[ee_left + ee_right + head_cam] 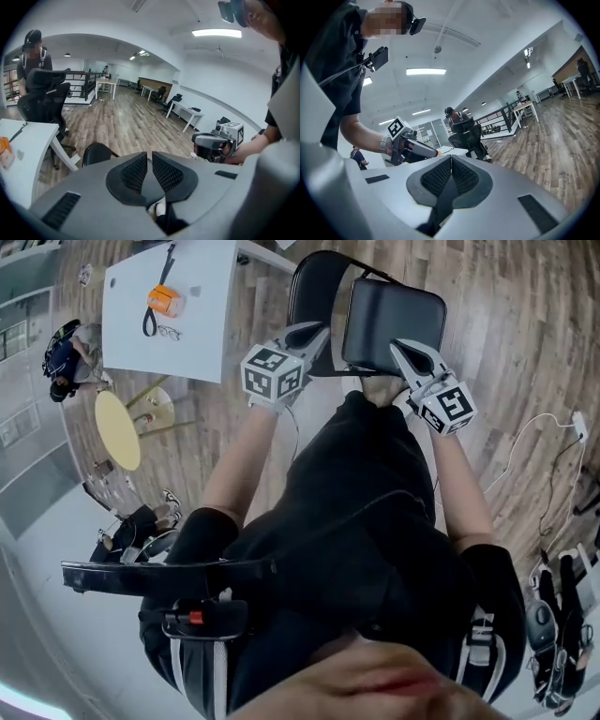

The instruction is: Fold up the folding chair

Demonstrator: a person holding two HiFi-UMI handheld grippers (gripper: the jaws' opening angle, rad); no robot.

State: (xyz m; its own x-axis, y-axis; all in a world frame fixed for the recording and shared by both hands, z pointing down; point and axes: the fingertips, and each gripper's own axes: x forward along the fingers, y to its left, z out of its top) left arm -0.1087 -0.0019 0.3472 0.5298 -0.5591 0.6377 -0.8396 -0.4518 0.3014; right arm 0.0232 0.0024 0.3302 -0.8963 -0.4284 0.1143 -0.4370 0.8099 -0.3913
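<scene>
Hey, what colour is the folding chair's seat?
Black; the folding chair's seat shows best in the head view.

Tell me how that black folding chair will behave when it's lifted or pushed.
The folding chair has a thin tube frame, so it is probably light and may tip or slide on the smooth wood floor. Its padded seat likely pivots rather than staying stiff, so expect it to swing.

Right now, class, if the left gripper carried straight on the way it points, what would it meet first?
Probably the folding chair: the left gripper aims at its backrest edge. In its own view the backrest lies just left of the jaw line, so it might slip past to the wooden floor.
</scene>
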